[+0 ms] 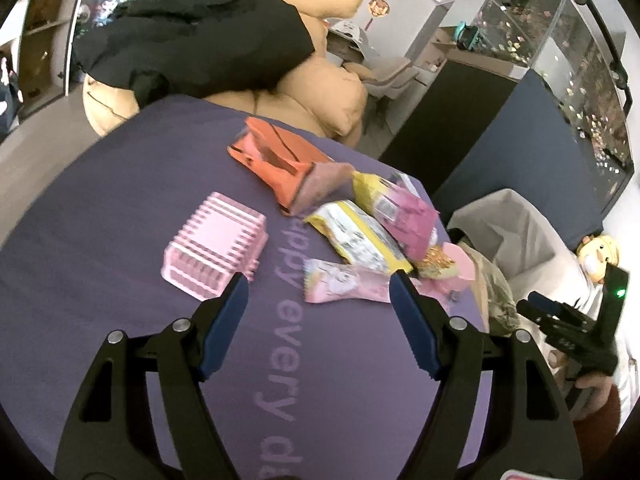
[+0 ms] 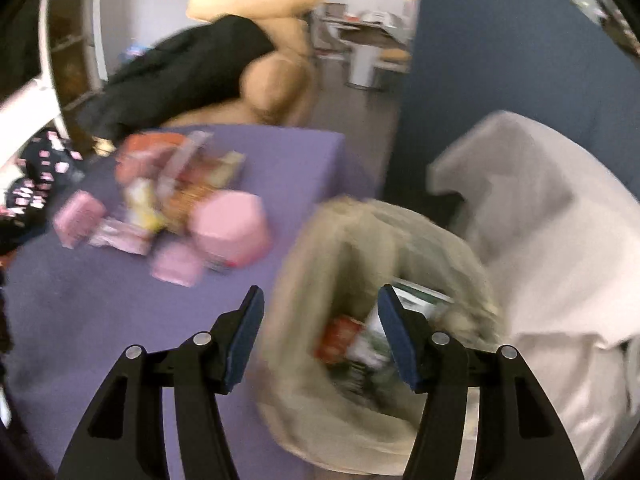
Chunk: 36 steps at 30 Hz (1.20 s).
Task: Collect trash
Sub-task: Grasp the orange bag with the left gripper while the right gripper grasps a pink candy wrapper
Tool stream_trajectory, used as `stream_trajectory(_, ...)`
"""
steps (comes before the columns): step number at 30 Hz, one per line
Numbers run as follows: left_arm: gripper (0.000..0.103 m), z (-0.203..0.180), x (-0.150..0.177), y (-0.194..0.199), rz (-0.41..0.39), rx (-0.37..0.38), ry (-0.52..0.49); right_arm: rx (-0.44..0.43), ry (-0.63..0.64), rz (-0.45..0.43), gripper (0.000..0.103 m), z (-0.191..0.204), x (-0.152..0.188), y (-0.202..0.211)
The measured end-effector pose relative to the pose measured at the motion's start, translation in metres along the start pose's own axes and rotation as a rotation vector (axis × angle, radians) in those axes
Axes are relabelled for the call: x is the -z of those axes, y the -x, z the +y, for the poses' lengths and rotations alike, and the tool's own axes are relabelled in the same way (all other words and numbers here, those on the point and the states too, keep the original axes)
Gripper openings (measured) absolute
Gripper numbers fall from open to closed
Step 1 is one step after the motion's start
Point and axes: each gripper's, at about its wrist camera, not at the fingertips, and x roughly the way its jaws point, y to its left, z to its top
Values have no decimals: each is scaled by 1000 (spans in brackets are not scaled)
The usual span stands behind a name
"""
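Note:
Several snack wrappers lie heaped on the purple tablecloth (image 1: 120,320): an orange pack (image 1: 280,164), a yellow one (image 1: 356,240), a bright pink one (image 1: 404,208) and a pale pink one (image 1: 344,282). My left gripper (image 1: 318,280) is open just short of the pale pink wrapper, holding nothing. Off the table's right edge stands an olive trash bag (image 2: 360,240) with a red wrapper (image 2: 340,336) and a green-white one (image 2: 416,300) inside. My right gripper (image 2: 320,292) hangs open over the bag's mouth, nothing between its fingers. The left wrist view also shows the right gripper (image 1: 536,306).
An upturned pink basket (image 1: 216,252) sits left of the heap and a pink tub (image 2: 228,224) at its near side. Beige cushions (image 1: 320,92) and a black garment (image 1: 192,40) lie behind the table. A white-covered seat (image 2: 540,208) and a blue partition (image 2: 500,60) stand to the right.

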Motion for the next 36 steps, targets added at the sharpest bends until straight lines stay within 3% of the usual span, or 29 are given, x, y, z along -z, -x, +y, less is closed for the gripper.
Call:
stream_trajectory(9, 69, 34, -14, 6, -16, -120, -19, -183, 100, -31, 56, 88, -24, -30)
stream_trajectory(14, 69, 48, -23, 8, -21, -130, -16, -240, 143, -5, 56, 122, -42, -56)
stream_trajectory(19, 69, 60, -31, 10, -29, -121, -7, -256, 146, 45, 56, 136, -44, -83)
stream_trajectory(26, 80, 68, -32, 7, -13, -72, 16, -285, 119, 135, 56, 131, -29, -105)
stream_trajectory(29, 80, 67, -31, 5, -7, -66, 9, -300, 108, 127, 53, 124, -22, -100)
stream_trajectory(36, 80, 59, -28, 3, 5, -41, 7, -247, 188, 125, 28, 123, -1, -81)
